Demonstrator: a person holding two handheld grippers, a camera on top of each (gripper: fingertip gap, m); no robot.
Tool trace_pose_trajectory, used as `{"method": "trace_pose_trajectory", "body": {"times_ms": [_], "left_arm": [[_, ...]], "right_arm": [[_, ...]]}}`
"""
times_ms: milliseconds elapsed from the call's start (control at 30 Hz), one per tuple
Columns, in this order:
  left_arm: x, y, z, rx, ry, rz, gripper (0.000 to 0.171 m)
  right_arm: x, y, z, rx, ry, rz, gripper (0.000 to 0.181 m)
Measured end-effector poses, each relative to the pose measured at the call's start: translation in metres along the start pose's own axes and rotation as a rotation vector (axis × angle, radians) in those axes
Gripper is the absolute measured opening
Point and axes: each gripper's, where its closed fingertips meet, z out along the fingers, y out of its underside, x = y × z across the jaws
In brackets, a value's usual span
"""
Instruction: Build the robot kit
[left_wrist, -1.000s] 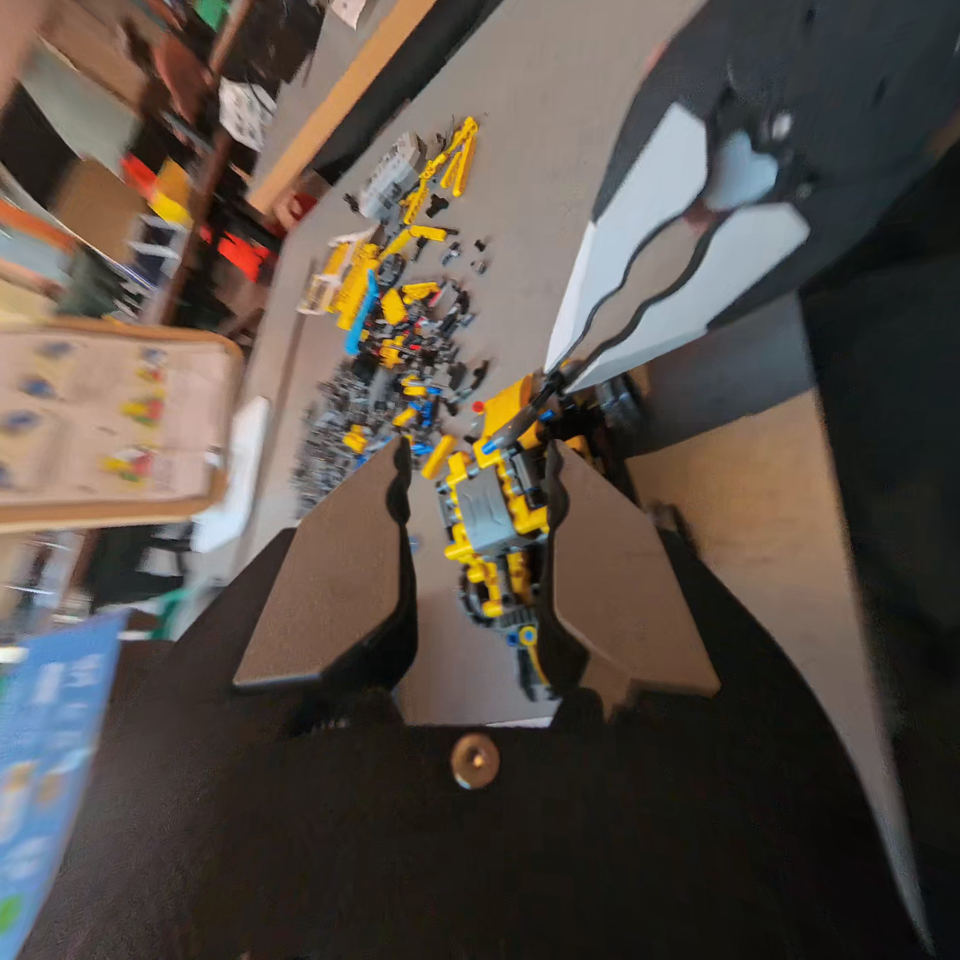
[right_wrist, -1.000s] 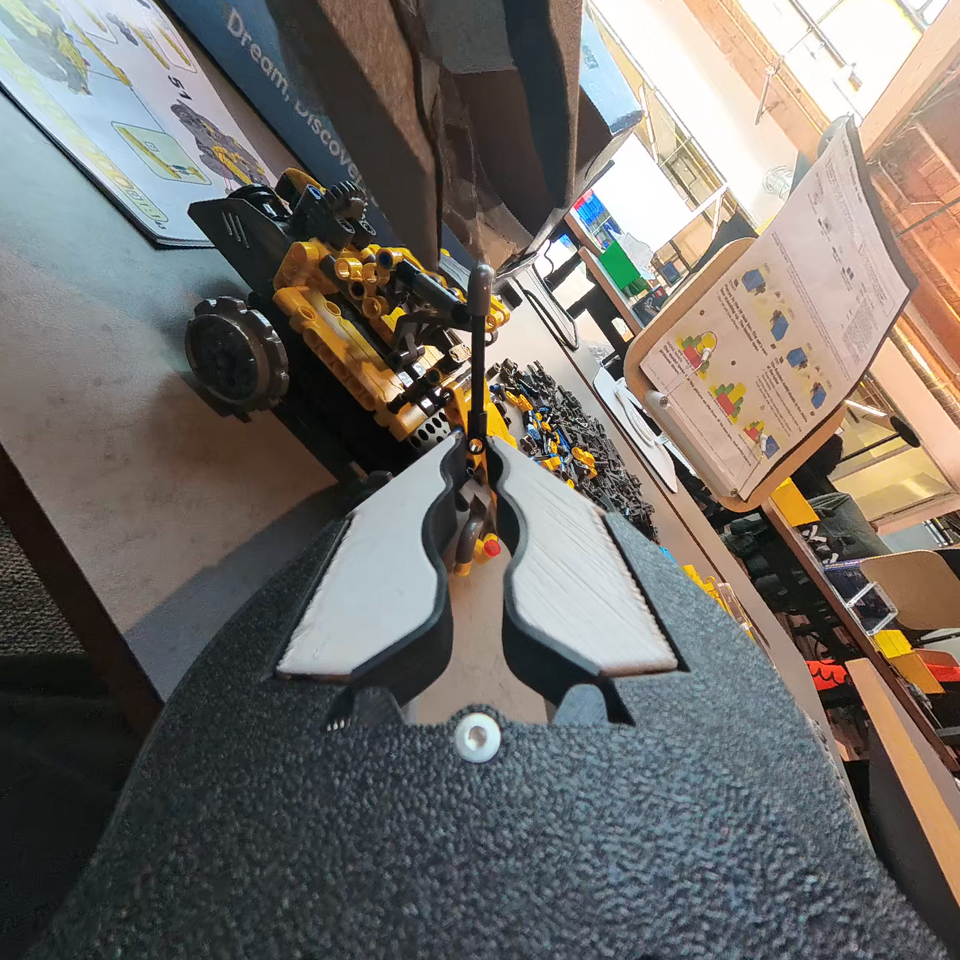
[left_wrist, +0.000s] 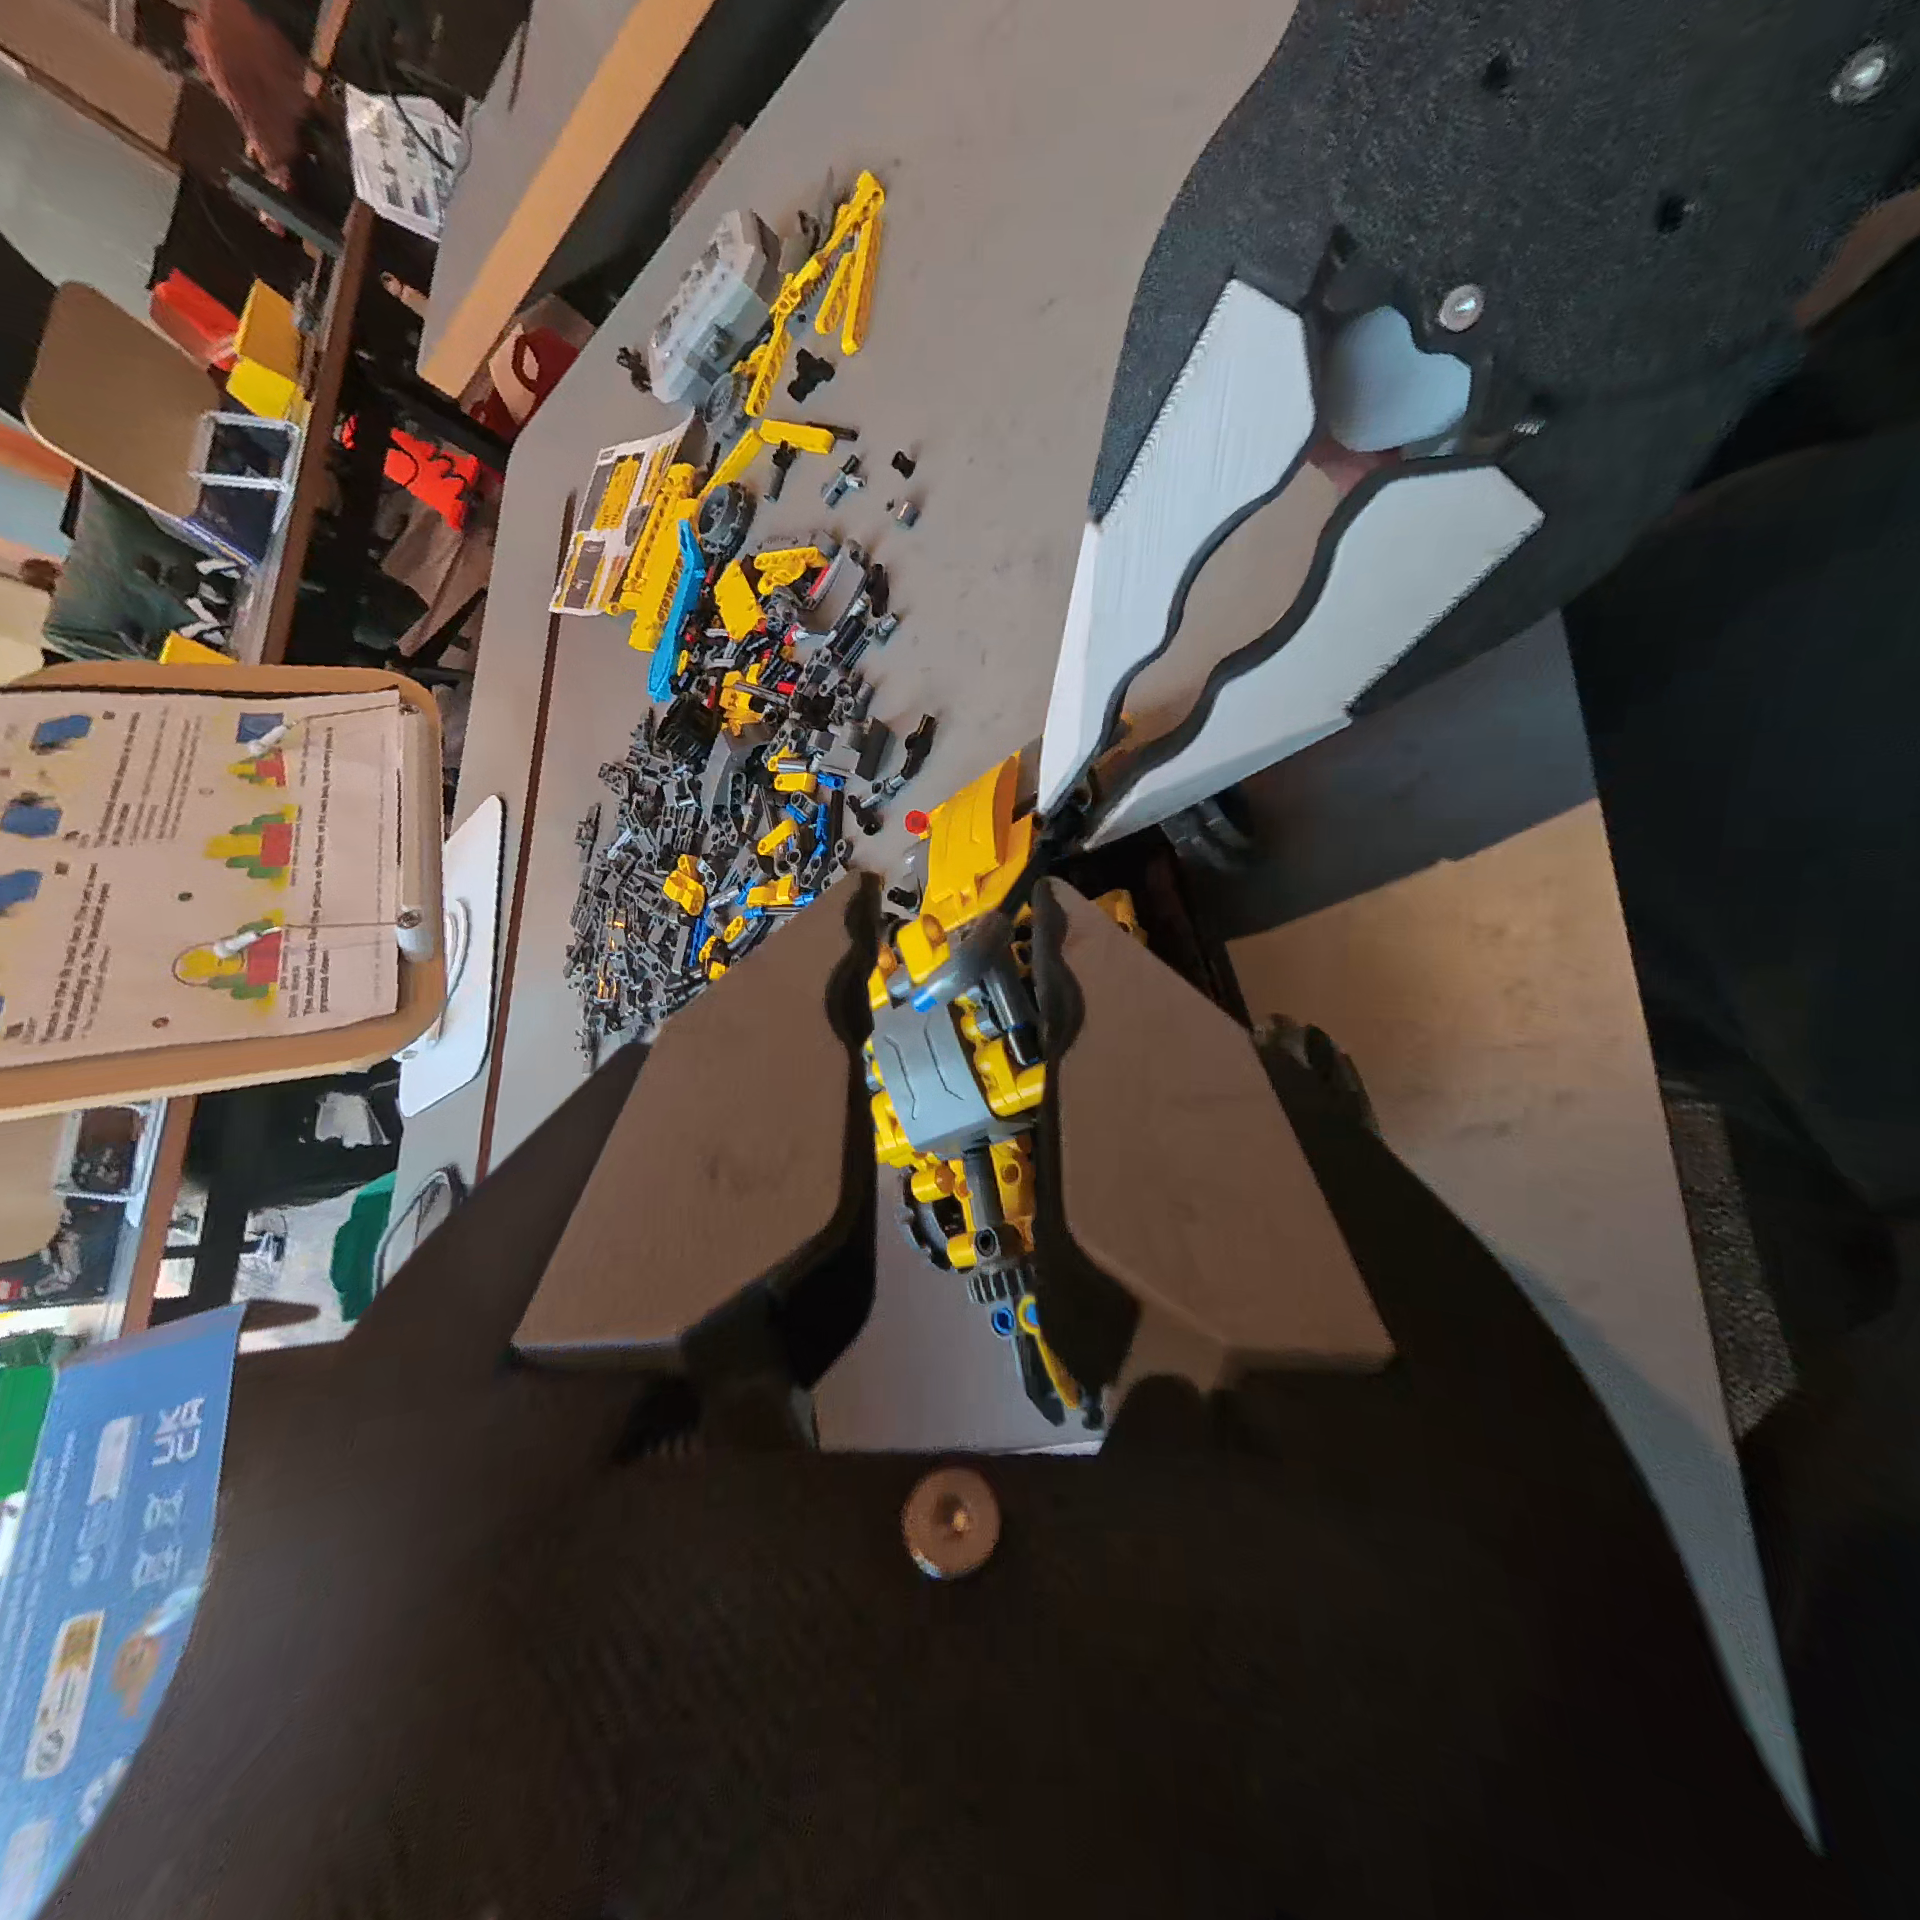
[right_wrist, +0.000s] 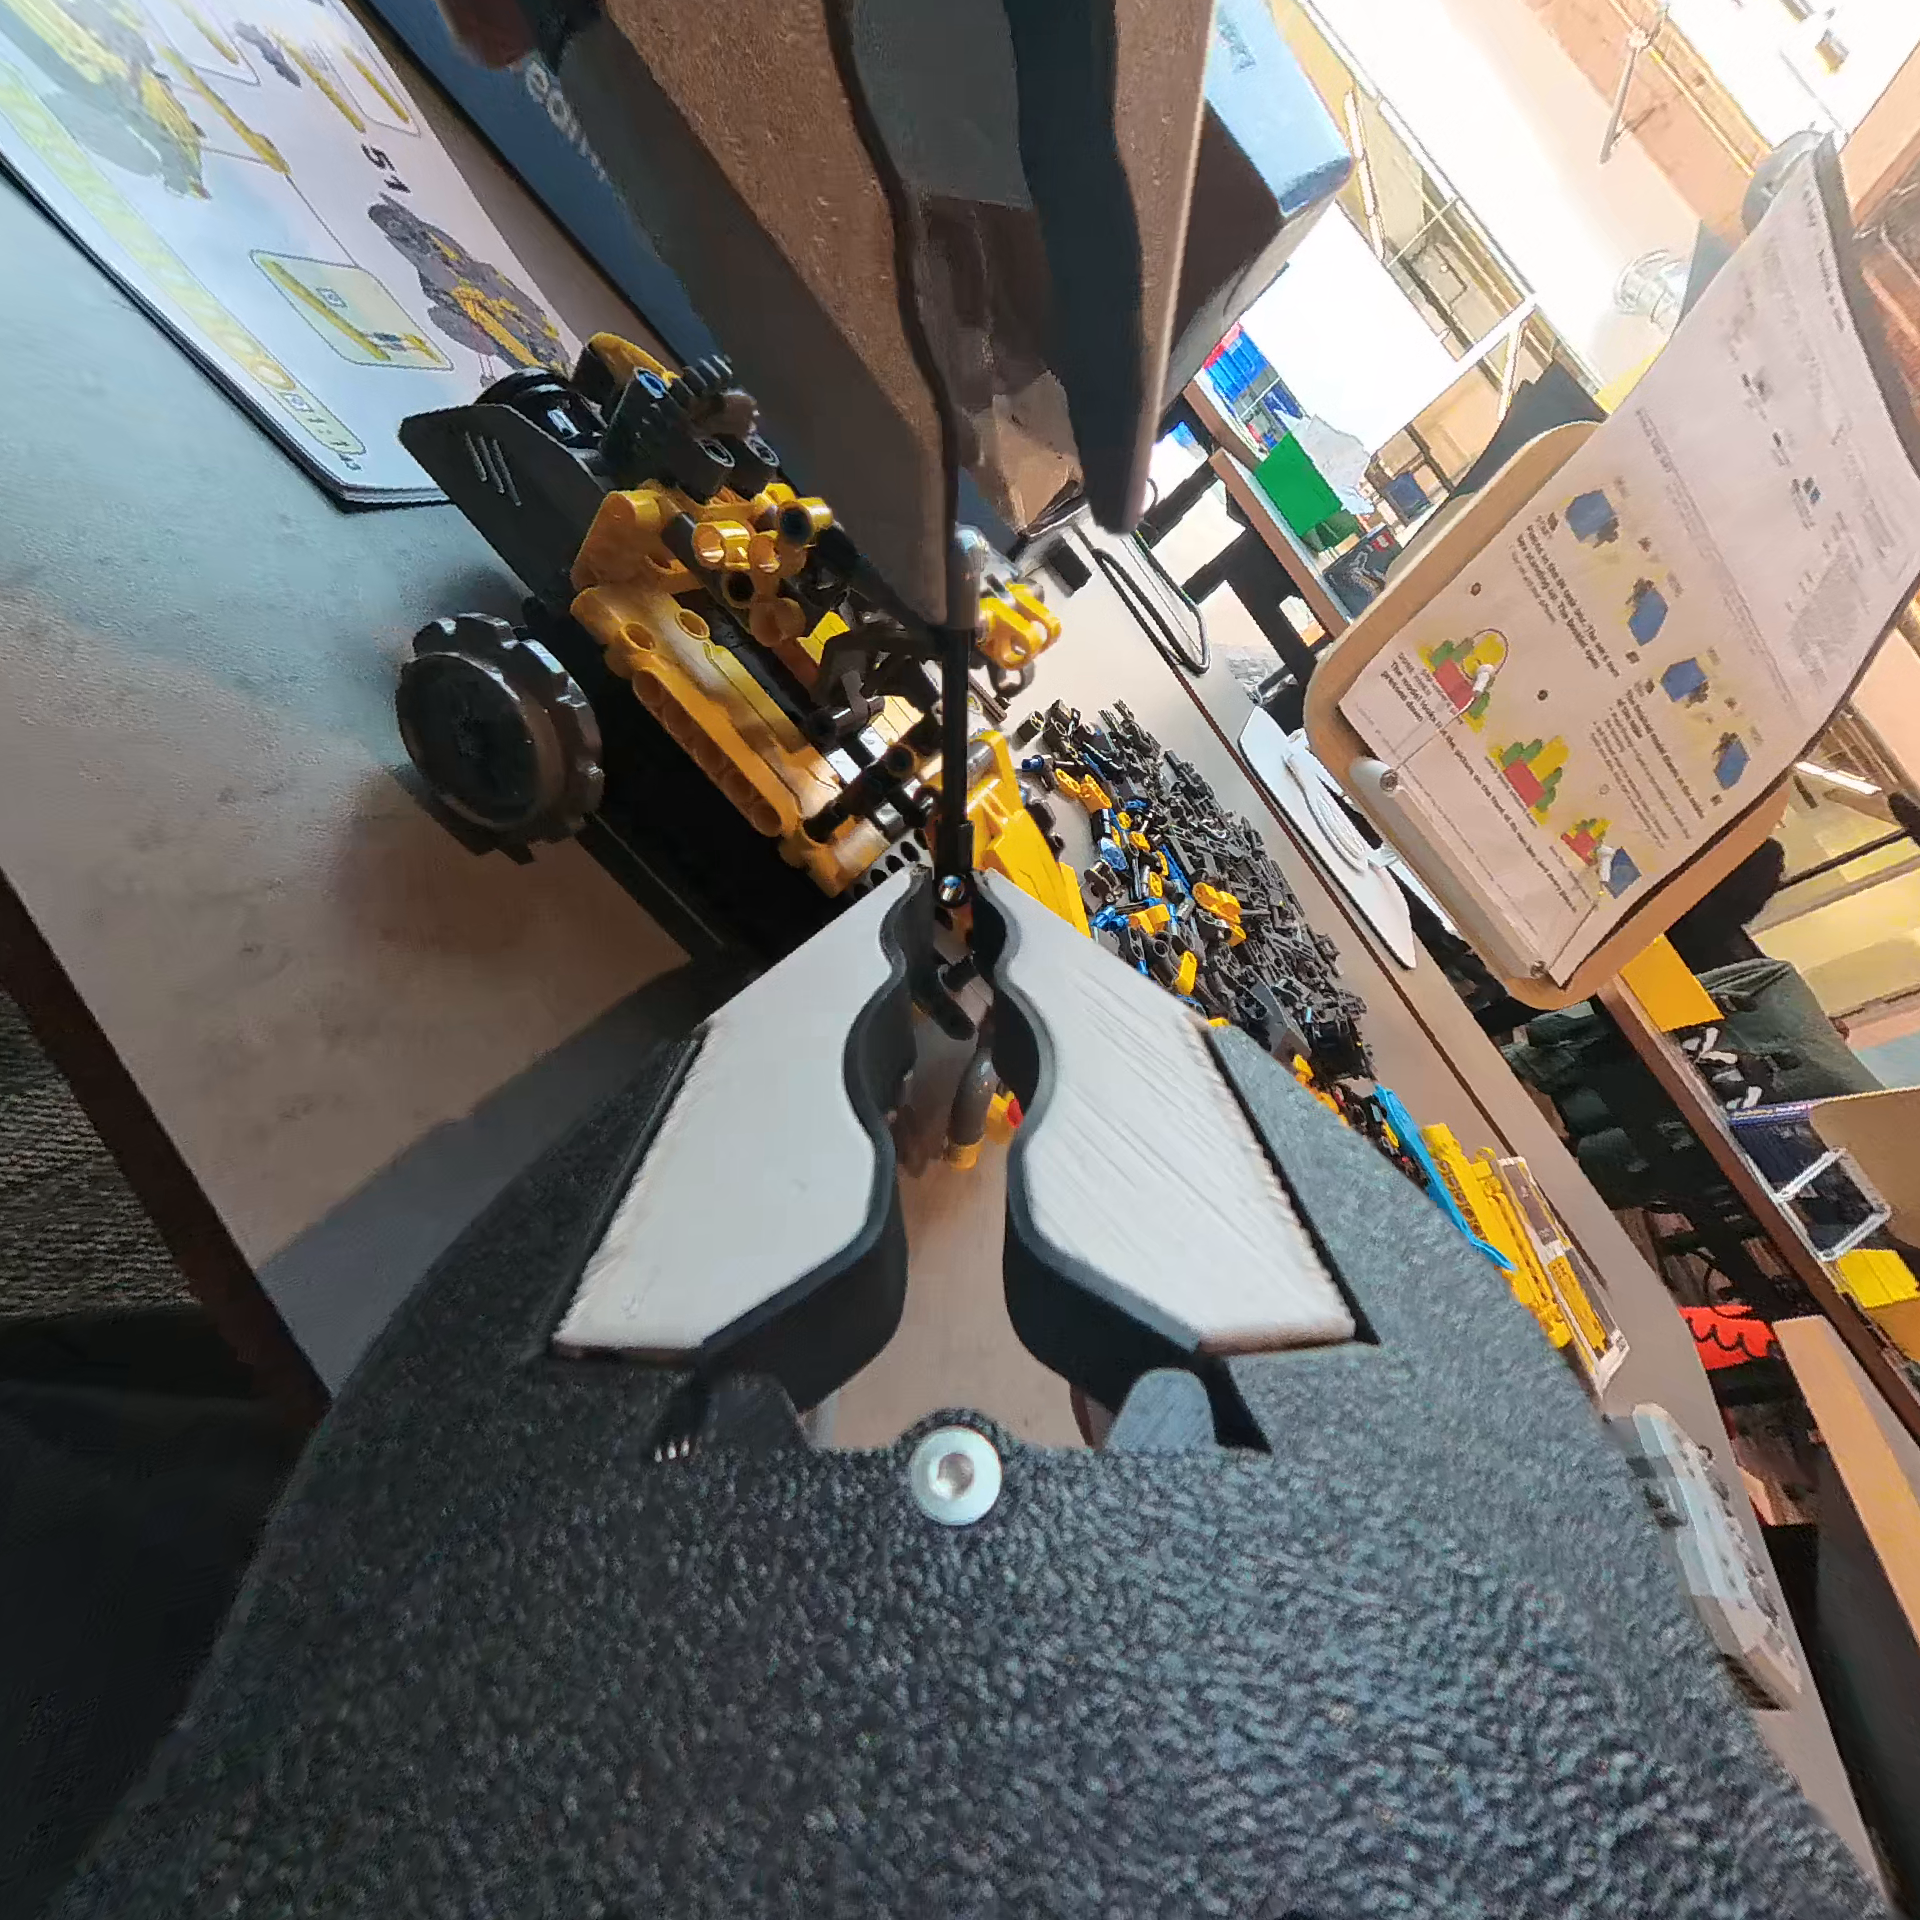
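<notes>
A yellow-and-black brick vehicle model (left_wrist: 956, 1081) stands near the table's edge; it also shows in the right wrist view (right_wrist: 707, 665). My left gripper (left_wrist: 951, 914), with brown pads, comes down from above and is shut on the model's body, one finger on each side. My right gripper (right_wrist: 951, 888), with white pads, is shut on a thin black rod piece (right_wrist: 951, 727). The rod stands up from its tips right against the model. The right gripper's tips also show in the left wrist view (left_wrist: 1055, 831), touching the model's yellow front.
A pile of loose black, yellow and blue pieces (left_wrist: 727, 831) lies just beyond the model. An open instruction booklet (right_wrist: 208, 208) lies on the grey table (left_wrist: 1039, 260). A wooden board with a printed sheet (left_wrist: 197, 862) and a blue box (left_wrist: 94, 1558) stand to the left. The grippers' ends are close to 5 centimeters from one another.
My left gripper's jaws have narrowed onto the model, and its view has steadied. The right gripper still holds the rod at the model and has hardly moved.
</notes>
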Motion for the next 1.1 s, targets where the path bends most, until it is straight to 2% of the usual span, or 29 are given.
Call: {"method": "trace_pose_trajectory", "body": {"times_ms": [200,367,533,633,733,900,1033,1100], "left_arm": [[-0.001,0.008,0.007,-0.065,0.025,0.147,0.015],[0.002,0.017,0.011,-0.139,0.068,0.189,0.022],[0.007,0.020,0.013,-0.175,0.115,0.215,0.009],[0.009,0.018,0.013,-0.192,0.125,0.323,0.008],[0.008,0.016,0.011,-0.217,0.113,0.418,0.006],[0.012,0.014,0.005,-0.236,0.087,0.555,0.005],[0.017,0.012,0.007,-0.227,0.106,0.566,0.004],[0.015,0.012,0.008,-0.234,0.110,0.585,0.005]], "right_arm": [[0.002,0.003,0.003,-0.013,0.012,-0.014,0.005],[0.002,0.002,0.004,-0.006,0.021,-0.030,0.005],[-0.001,0.004,0.007,-0.024,0.003,-0.042,0.005],[-0.004,0.005,0.007,-0.020,-0.021,-0.054,0.006],[-0.002,0.004,0.003,0.012,-0.082,-0.001,0.018],[-0.004,0.007,-0.008,0.058,-0.261,0.092,0.014],[-0.001,0.008,-0.012,0.086,-0.379,0.170,0.013],[-0.001,0.010,-0.011,0.093,-0.425,0.155,0.013]]}}
